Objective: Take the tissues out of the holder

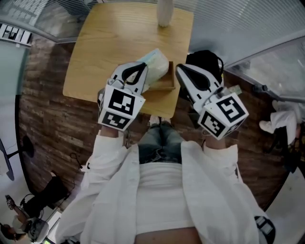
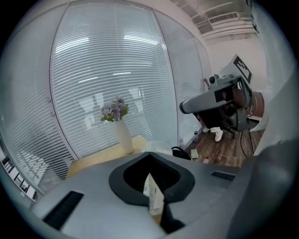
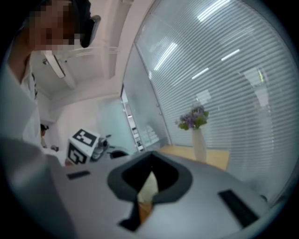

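Bench (image 1: 109,43): the left and centre of the top are bare, so a gripper can pass there. Far edge: one upright vase (image 1: 164,12) stands right of the middle, with the blinds (image 1: 238,24) close behind it. Near right corner: the holder (image 1: 167,86), with the tissues (image 1: 158,63) rising above its rim. The left gripper (image 1: 141,66) covers the holder's left end, and the right end is open from above. The right gripper (image 1: 180,70) hangs just beside the bench's right edge. A black bag (image 1: 206,61) occupies the floor (image 1: 43,105) there.
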A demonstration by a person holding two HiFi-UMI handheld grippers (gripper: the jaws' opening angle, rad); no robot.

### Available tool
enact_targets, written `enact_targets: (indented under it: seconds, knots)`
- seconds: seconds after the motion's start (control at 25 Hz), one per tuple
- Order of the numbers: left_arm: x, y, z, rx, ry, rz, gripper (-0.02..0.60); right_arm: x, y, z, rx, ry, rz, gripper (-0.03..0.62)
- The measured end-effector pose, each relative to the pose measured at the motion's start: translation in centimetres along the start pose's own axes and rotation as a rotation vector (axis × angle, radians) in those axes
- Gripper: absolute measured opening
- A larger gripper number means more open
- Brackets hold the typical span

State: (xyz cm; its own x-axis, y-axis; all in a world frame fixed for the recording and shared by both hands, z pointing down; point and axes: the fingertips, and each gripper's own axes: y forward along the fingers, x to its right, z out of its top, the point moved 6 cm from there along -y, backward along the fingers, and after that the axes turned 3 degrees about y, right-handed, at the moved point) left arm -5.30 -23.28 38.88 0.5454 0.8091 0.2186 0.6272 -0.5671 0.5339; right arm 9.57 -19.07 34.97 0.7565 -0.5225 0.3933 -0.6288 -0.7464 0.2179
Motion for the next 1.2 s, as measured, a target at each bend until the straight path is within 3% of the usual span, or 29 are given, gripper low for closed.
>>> enact_targets:
  seconds: [0.2, 0.36, 0.76, 1.2]
  knots:
    - [0.2, -2.7, 2.1, 0.066, -0.001, 0.042, 0.007, -1.9, -1.0, 2.1, 0.058, -0.069, 0.015, 0.012]
    - [0.8, -5.4, 3.0, 0.126, -0.087, 0.045, 0.006, -4.4, -1.8, 3.2, 0.074, -0.129, 0.035, 0.012]
    - [-1.4, -9.9, 6.6, 0.372, -0.264, 0.101, 0.007, -7.4, -1.9, 7.9, 0.13, -0.295, 0.085, 0.012]
    - [-3.2, -16.6, 11.3, 0.627, -0.252, 0.188, 0.006, -11.2, -2.6, 11.7, 0.237, -0.379, 0.13, 0.012]
